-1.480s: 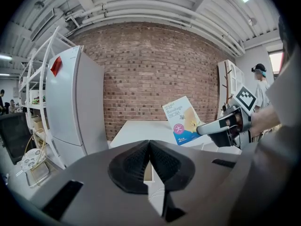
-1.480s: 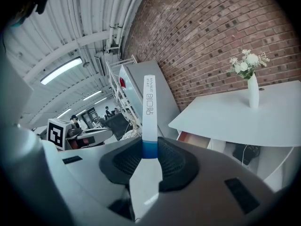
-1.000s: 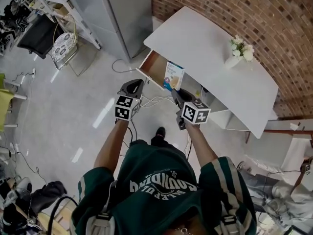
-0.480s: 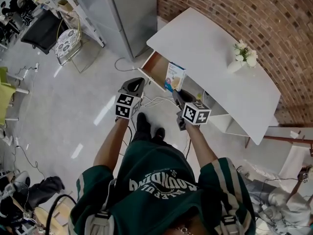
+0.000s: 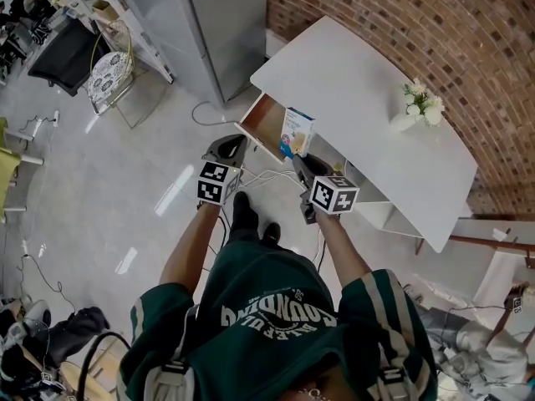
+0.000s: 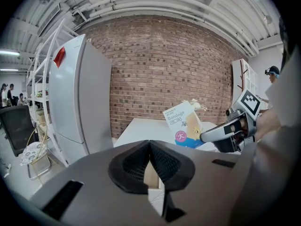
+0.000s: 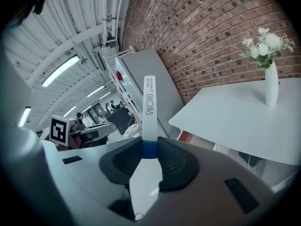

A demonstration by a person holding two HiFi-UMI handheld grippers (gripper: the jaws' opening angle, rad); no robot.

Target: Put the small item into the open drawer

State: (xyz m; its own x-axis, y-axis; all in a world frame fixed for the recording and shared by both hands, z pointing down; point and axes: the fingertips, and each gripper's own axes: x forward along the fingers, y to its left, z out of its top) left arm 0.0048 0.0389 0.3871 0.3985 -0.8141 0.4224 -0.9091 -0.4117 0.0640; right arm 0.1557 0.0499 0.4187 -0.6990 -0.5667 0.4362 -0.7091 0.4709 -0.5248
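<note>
**Bandage box gripped at the mouth of the open drawer**

A red brick wall (image 5: 401,23) ran across the top right of the head view, and a pale grey polished floor (image 5: 109,165) filled the left. A tall grey metal cabinet (image 5: 217,23) stood at eleven o'clock from the long white table (image 5: 359,98), which lay slantwise before the wall. The person in a dark green jersey (image 5: 267,307) stood at six o'clock from the table's near corner. Under that corner an open wooden drawer (image 5: 266,122) with a white front jutted out over the floor.

The right gripper (image 5: 303,164) was clenched on the blue lower end of a flat white-and-blue cardboard bandage box (image 5: 297,132). In the right gripper view its pads (image 7: 171,163) pressed the box from both sides, edge-on. The box stood upright at three o'clock from the drawer's bare bottom, against the table edge. Whether it was inside the drawer or just above it could not be told.

The left gripper (image 5: 227,149) hung at seven o'clock from the drawer, apart from it. Its jaws were pressed together at the tips with nothing between them. A slim white vase of white flowers (image 5: 418,107) stood on the table at two o'clock from the box, well apart.
</note>
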